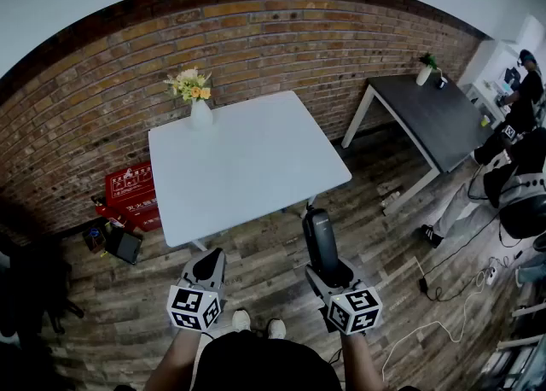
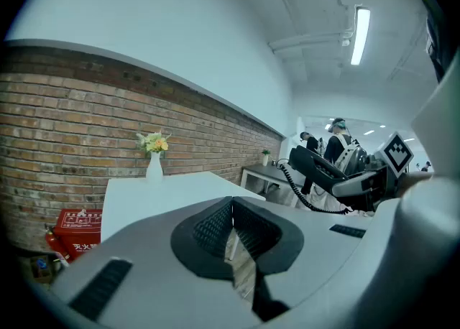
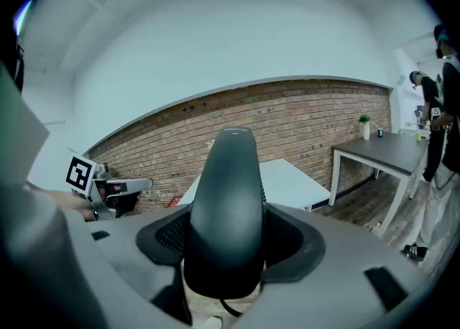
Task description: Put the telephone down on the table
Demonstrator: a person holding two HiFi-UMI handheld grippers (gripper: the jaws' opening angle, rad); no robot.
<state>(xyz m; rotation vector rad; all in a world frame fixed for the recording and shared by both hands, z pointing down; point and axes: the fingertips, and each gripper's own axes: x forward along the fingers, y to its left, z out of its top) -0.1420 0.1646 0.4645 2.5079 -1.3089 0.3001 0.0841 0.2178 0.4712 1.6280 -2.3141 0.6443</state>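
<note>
Here, in the head view, the right claw (image 1: 322, 271) holds a black telephone handset (image 1: 318, 240) in the air, just short of the near right edge of the white desk (image 1: 247, 167). The left claw (image 1: 207, 271) hovers to its left. In the left gripper view, that claw's jaws are together, with nothing between them. In the right gripper view, the jaws stand wide, clamped on the handset's sides.

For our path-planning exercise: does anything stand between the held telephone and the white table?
Nothing visible does. The telephone, in the right gripper, faces the white table across wooden floor; only a vase of flowers stands on it, at the far left corner.
</note>
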